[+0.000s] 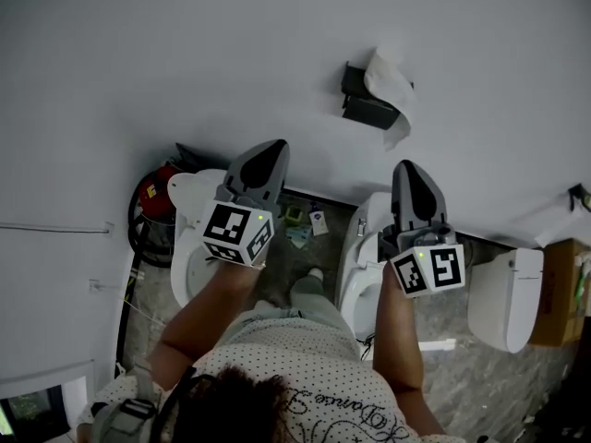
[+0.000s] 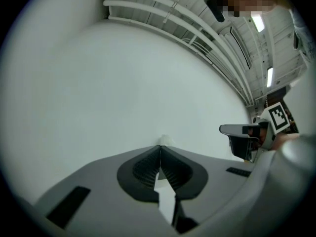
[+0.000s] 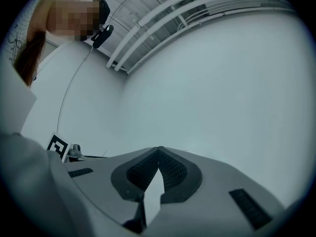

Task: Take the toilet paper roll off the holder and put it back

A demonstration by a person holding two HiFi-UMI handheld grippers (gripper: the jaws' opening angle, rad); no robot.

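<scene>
With the toilet paper roll (image 1: 388, 83) seated on its holder (image 1: 367, 111) on the wall (image 1: 185, 63), tail hanging, and left gripper (image 1: 273, 148) and right gripper (image 1: 406, 167) both clenched empty, well apart from it, fits either just ahead of removal or just after return.

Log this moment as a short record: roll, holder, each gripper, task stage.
roll: toilet paper roll sits on the holder, with a loose end hanging down past it
holder: black holder, fixed to the white wall
left gripper: left gripper has its jaws together with nothing between them; it is below and left of the holder, apart from it
right gripper: right gripper has its jaws together with nothing between them; it is below the holder, apart from it
task stage: roll on the holder, neither gripper touching it
</scene>
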